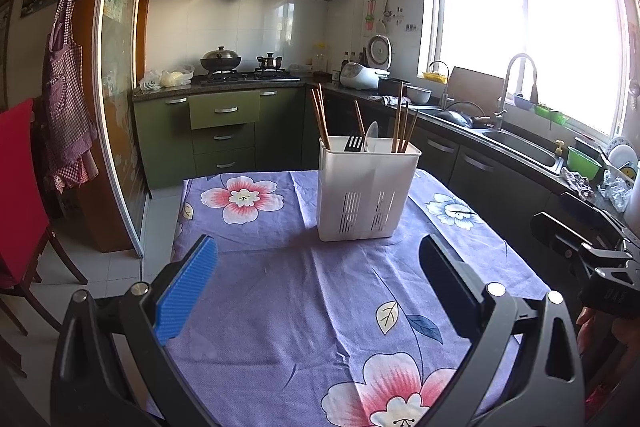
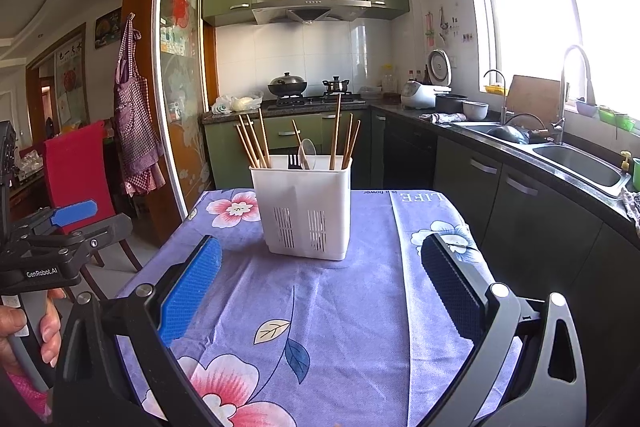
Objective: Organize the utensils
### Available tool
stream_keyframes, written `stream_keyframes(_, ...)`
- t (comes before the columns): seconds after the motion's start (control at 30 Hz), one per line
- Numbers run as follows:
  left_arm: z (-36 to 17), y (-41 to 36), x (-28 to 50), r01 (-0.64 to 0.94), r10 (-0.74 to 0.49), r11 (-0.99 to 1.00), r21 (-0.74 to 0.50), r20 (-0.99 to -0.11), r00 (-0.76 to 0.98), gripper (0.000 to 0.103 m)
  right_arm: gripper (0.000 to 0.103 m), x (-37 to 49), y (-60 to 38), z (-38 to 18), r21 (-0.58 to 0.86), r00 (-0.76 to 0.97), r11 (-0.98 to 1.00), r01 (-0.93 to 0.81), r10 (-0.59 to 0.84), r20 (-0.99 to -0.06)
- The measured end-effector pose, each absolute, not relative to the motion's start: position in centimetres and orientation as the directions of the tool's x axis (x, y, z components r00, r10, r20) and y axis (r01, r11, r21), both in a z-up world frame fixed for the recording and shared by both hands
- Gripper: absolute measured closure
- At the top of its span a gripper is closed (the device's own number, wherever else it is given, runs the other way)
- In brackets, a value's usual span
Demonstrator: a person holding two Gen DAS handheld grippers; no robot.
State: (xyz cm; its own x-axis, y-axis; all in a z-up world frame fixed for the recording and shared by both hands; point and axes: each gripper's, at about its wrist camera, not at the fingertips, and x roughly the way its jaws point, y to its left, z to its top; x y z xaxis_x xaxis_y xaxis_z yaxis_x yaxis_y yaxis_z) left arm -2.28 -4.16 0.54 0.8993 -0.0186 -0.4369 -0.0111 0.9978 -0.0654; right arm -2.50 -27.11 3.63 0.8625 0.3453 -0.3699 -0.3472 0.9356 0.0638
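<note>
Both tools are released and empty: the left tool and right tool hover above the desk (floral purple cloth). Ahead of each stands the white utensil holder, upright, holding chopsticks, a fork and a spoon.

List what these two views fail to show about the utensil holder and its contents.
- Lower ends of the chopsticks, fork and spoon: both views, hidden by the white holder wall.
- Inner dividers: hidden by the rim.
- Holder's far side: faces away.
</note>
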Motion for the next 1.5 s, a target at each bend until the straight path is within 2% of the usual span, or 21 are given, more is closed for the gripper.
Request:
stream_keyframes(0.63, 0.70, -3.16, -2.23, -0.023, -0.026, 0.994, -0.104, -0.445, 0.895, 0.007, 0.004, -2.15, -27.19, 3.29, 0.066, 0.859, 0.936, -0.345, 0.343, -0.380)
stream_keyframes(1.5, 1.10, -3.60, -2.51, -0.023, -0.011, 0.997, -0.072, -0.431, 0.902, 0.007, 0.004, -1.88, -26.97, 2.74, 0.064, 0.854, 0.936, -0.346, 0.342, -0.392)
